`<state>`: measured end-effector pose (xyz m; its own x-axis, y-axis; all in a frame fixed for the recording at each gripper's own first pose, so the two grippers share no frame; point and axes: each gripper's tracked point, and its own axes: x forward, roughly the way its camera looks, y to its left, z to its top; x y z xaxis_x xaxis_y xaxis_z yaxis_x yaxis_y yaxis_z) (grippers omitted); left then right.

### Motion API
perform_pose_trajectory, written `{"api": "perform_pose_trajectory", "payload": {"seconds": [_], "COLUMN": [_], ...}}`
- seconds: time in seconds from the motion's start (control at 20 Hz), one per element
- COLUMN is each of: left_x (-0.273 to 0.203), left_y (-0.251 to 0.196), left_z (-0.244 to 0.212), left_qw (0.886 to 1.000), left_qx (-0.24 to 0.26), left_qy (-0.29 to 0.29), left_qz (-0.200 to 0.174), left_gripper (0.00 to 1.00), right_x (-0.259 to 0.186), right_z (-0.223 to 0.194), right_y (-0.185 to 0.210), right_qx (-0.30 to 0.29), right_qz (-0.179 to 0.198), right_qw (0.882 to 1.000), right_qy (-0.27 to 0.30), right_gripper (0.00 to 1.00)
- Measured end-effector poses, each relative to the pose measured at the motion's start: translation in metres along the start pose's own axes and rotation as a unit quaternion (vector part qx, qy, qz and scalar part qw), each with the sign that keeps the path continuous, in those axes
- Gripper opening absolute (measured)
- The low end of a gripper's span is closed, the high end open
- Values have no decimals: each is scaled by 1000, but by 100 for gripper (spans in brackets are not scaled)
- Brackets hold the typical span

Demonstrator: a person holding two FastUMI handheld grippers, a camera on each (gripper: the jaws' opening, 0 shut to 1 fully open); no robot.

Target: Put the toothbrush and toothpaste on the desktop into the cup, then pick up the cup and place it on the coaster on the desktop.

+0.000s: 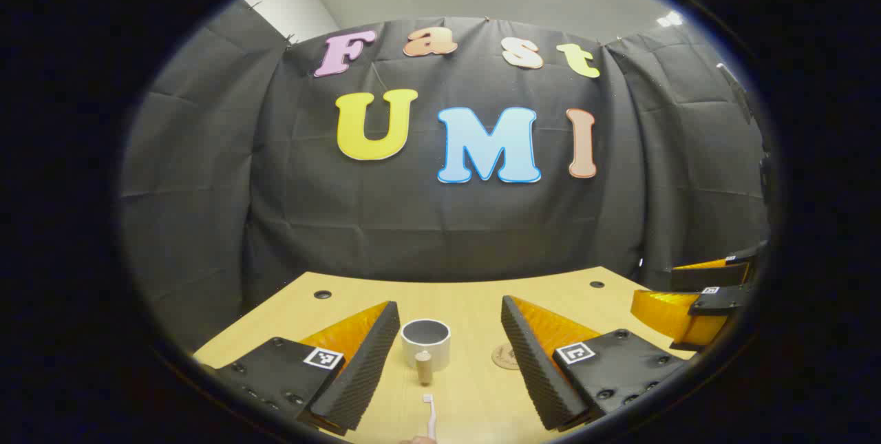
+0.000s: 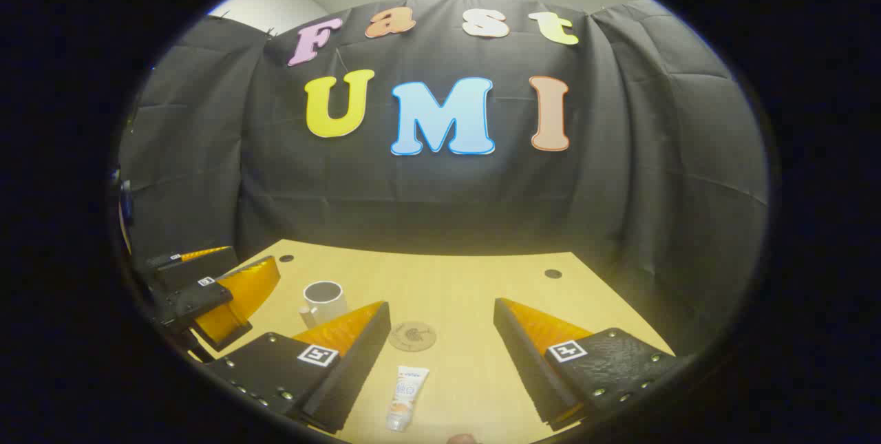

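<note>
Right gripper (image 2: pixel 440 334) poised over a wooden desktop (image 2: pixel 468 279), jaws spread wide.
A toothpaste tube (image 2: pixel 406 397) lies between its fingers; a coaster (image 2: pixel 412 335) sits just ahead, a white cup (image 2: pixel 325 301) ahead-left beside the left gripper (image 2: pixel 206 286).

Matt pale wood-grain desk (image 2: pixel 468 292), smooth white cup (image 1: pixel 426 343) with grey interior, glossy plastic toothpaste (image 2: pixel 406 397), round cork-like coaster (image 2: pixel 412 336), and ribbed black foam pads (image 1: pixel 372 361) on translucent orange plastic fingers (image 1: pixel 347 334).
</note>
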<state>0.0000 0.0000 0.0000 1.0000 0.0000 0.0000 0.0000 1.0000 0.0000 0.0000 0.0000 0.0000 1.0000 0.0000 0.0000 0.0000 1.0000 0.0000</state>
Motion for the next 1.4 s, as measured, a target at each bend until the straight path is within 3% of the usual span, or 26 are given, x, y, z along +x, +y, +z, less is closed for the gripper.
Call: {"api": "perform_pose_trajectory", "payload": {"seconds": [0.1,0.15,0.25,0.9,1.0,1.1,1.4], "left_x": [2,4,6,21,24,28,41], "left_y": [2,1,2,8,7,3,1], "left_z": [-1,-3,-7,-21,-32,-44,-103], "left_qw": [1000,1000,1000,1000,1000,999,990], "left_qx": [-1,-1,-2,-13,-15,-19,-46], "left_qy": [1,2,6,15,25,41,131], "left_qz": [2,2,2,12,9,3,-7], "left_gripper": [96,100,96,100,87,96,100], "right_x": [1,2,3,15,16,19,27], "right_z": [-1,-2,-3,-9,-14,-25,-70], "right_y": [1,1,2,7,7,8,16], "right_qx": [-1,-1,-1,3,3,4,9], "right_qz": [2,3,4,18,20,21,33], "right_qw": [1000,1000,1000,1000,999,999,990], "right_qy": [2,2,4,17,27,48,137], "right_gripper": [93,93,95,95,95,95,95]}}
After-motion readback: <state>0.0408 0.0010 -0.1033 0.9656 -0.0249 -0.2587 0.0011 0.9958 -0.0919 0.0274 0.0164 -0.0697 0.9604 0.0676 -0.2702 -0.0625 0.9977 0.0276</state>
